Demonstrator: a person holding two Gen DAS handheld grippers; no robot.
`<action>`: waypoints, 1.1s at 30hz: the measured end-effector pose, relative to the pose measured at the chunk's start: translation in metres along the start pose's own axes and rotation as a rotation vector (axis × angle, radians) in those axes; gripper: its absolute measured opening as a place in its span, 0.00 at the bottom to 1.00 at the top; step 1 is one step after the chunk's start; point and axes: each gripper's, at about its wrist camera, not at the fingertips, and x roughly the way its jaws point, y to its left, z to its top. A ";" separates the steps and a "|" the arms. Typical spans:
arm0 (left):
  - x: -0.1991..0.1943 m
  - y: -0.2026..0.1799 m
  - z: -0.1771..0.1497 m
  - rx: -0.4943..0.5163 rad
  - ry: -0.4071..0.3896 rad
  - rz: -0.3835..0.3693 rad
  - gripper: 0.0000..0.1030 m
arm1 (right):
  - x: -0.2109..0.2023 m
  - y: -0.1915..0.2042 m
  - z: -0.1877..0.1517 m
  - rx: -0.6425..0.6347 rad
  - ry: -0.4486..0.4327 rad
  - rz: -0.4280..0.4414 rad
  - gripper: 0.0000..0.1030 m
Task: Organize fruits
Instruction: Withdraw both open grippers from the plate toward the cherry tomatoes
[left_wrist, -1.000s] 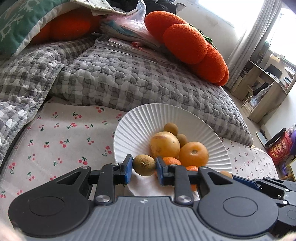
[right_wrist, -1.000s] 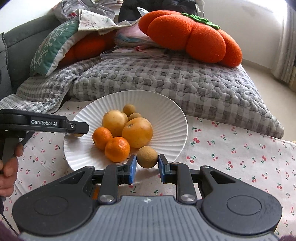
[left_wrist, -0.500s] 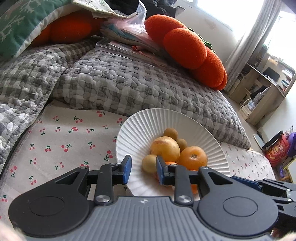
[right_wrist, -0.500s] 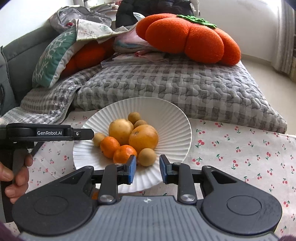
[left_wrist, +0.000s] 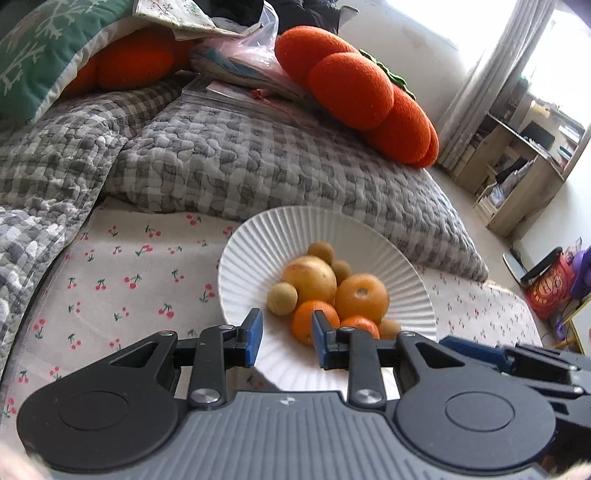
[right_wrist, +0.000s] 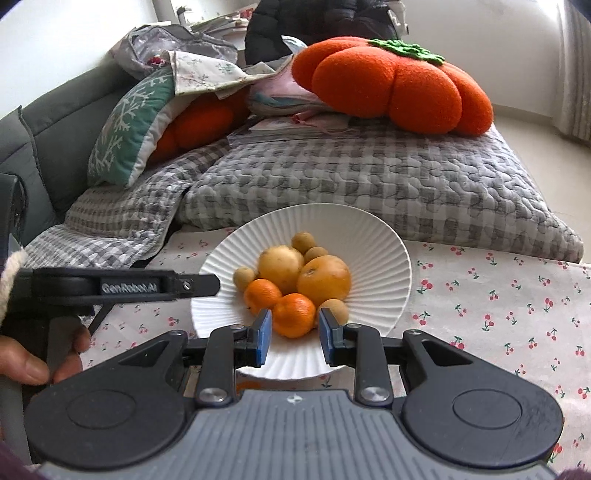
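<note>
I see both my left gripper and right gripper empty, jaws nearly closed, above the white ribbed plate of piled oranges and brown fruits.

I hold my left gripper tilted downward, its blue pads close together with nothing between them. My right gripper is angled down likewise, jaws narrow and empty. At nine o'clock in the right wrist view, my left hand wraps its gripper's handle.
</note>
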 end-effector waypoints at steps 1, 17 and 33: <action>-0.001 0.000 -0.001 -0.003 0.007 0.002 0.24 | -0.002 0.001 0.000 -0.001 -0.001 0.001 0.25; -0.050 0.000 -0.018 -0.022 0.014 0.042 0.24 | -0.058 0.016 -0.012 0.006 -0.056 -0.041 0.25; -0.088 -0.012 -0.055 0.069 0.007 0.105 0.24 | -0.099 0.022 -0.034 0.042 -0.065 -0.049 0.26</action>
